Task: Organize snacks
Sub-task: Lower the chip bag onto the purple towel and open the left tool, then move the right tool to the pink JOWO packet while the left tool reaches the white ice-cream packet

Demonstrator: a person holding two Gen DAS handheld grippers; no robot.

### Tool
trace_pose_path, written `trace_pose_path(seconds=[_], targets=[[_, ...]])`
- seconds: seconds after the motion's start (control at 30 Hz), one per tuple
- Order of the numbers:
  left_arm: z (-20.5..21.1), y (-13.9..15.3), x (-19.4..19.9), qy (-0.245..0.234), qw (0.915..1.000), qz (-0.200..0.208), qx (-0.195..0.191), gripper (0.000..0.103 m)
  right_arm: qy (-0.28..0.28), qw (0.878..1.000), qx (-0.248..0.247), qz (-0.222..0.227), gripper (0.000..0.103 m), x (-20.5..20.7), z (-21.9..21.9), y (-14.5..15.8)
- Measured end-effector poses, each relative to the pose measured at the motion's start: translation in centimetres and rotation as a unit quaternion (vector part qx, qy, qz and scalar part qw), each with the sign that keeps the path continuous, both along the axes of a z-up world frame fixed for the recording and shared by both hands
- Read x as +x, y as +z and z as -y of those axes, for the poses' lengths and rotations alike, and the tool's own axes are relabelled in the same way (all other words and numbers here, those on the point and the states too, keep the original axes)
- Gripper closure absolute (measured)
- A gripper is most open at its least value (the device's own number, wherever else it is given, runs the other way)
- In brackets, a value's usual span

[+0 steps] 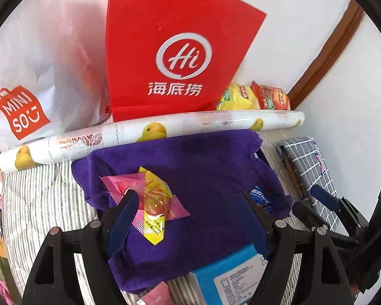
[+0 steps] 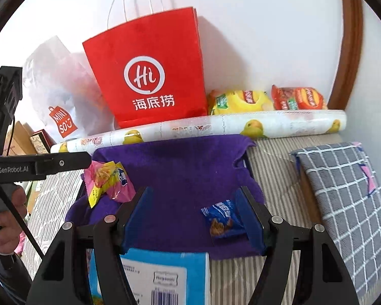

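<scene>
Nearest me, my left gripper (image 1: 188, 203) and right gripper (image 2: 194, 203) gape, holding nothing. The small blue crinkly foil snack packet (image 2: 222, 222) lies on the purple terry towel (image 2: 188, 167), touching the right finger (light, slippery; I'd pinch its middle). Farther left lie pink-and-yellow wrapped snacks (image 2: 106, 180).

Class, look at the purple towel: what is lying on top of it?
On the purple towel lie a yellow snack packet across a pink packet, and a blue snack packet. What the towel covers underneath cannot be seen.
</scene>
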State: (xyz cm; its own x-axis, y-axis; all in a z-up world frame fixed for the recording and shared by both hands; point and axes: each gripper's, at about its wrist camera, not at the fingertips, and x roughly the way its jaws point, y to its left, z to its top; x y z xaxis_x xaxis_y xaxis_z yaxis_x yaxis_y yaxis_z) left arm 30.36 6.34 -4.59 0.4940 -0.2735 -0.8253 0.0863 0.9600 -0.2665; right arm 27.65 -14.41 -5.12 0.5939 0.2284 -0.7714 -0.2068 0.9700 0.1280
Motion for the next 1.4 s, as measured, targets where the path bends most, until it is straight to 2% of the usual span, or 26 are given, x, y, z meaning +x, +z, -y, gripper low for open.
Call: trace_pose_path(seconds=[0.17,0.43,0.7,0.87,1.07,1.4], targets=[[0.6,1.5,-1.3,-0.007,0.9998,0.018,-0.002,0.025,-0.02,1.0,-0.007,0.012,0.034,-2.0,1.0,0.8],[1.8,4.1,-3.7,-0.027,0.9992,0.027,-0.003,0.025,-0.049,0.999,0.017,-0.001,0.034,-5.8,3.4,1.9],[2.5,6.6,-6.7,-0.037,0.9976,0.058,0.008,0.025,-0.065,0.997,0.035,0.007,0.034,-9.7,5.4,3.0],[2.2,6.2,-8.2,-0.035,0.998,0.051,0.017,0.025,-0.064,0.997,0.038,-0.003,0.034,-11.1,5.7,2.7],[0.1,5.4,-10.6,-0.004,0.999,0.044,0.009,0.025,-0.047,0.998,0.029,-0.025,0.034,-12.3,4.9,1.3],[-2.4,3.1,-14.4,0.035,0.9989,0.029,-0.006,0.027,-0.025,0.999,0.038,-0.02,0.034,-15.1,3.7,0.7]])
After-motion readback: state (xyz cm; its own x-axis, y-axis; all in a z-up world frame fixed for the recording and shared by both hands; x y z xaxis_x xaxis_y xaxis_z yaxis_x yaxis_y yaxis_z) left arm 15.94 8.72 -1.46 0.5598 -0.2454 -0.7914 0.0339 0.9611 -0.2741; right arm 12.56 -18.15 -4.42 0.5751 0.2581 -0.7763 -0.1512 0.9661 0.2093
